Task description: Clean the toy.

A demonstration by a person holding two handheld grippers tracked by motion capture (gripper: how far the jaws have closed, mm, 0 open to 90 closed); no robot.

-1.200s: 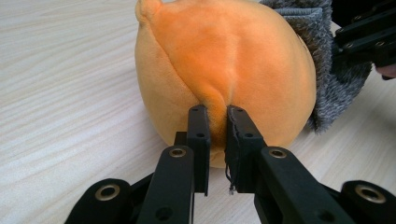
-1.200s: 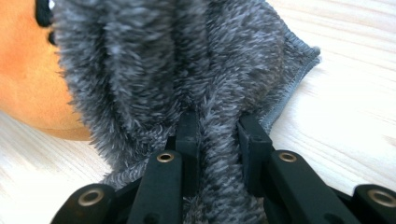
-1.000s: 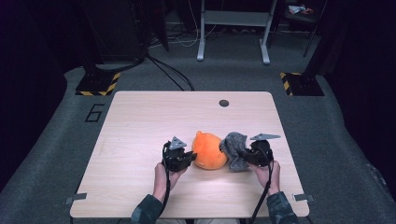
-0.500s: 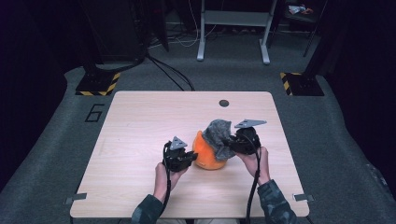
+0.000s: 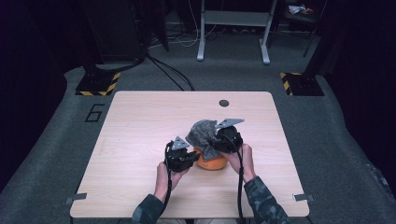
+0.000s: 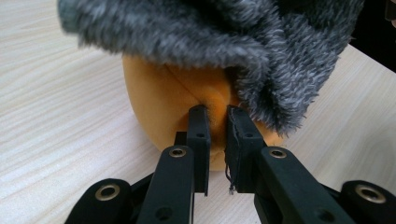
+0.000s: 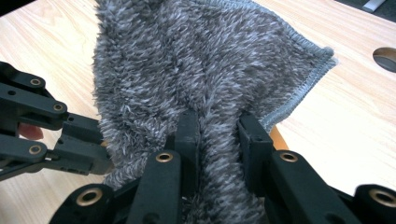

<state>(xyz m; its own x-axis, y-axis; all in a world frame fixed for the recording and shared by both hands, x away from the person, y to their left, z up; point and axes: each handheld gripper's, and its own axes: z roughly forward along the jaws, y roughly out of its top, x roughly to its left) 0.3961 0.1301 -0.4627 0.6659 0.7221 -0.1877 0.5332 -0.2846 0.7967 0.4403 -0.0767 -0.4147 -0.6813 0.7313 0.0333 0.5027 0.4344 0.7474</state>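
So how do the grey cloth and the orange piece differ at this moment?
The grey fuzzy cloth is lifted, draped over the orange piece, which sits on the table. The cloth is shaggy with a stitched edge; the orange piece looks smooth. The right gripper pinches the cloth; the left gripper pinches the orange piece. Both are soft fabric.

Leaving wide bare tabletop (image 5: 140,121) open along the left, the far edge and the right side, with easy passage there. Crowding the near middle: orange cloth (image 5: 212,162) sitting on the wood, grey fuzzy cloth (image 5: 204,135) draping over it, left tool (image 5: 190,156) clamping the orange fold, right tool (image 5: 215,142) pinching the grey one. Blocking any straight path between the two hands. Sitting flush near the far edge, a small round hole (image 5: 224,103), hindering nothing.
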